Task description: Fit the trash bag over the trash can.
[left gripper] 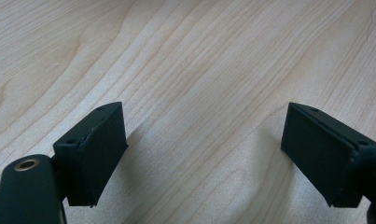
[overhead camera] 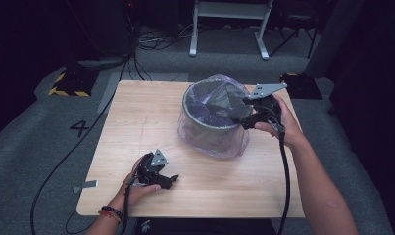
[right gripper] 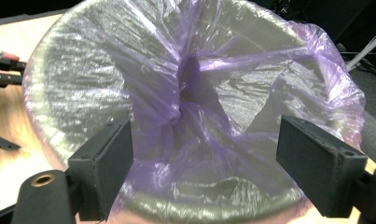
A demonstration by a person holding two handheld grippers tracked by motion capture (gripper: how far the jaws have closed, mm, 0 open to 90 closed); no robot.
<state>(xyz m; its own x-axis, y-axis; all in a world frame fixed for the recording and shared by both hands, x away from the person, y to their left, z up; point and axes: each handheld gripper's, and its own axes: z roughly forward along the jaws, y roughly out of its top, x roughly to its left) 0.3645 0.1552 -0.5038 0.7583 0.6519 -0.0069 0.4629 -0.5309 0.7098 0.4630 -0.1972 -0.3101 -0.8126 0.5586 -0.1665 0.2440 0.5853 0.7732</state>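
Bin (overhead camera: 212, 128), 1, with 1 purple liner (overhead camera: 219, 100); 2 grippers.

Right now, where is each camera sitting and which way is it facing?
High view: above the person's side, facing forward and down on the table; both forearms show.
Left gripper view: on the left gripper, facing bare tabletop; open jaws show.
Right gripper view: on the right gripper, facing into the bin with its purple bag; open jaws show.
Shared: the high view shows the bin too.

Wide-apart jaws over purple bag (right gripper: 195, 93) lining round bin (right gripper: 232, 205)
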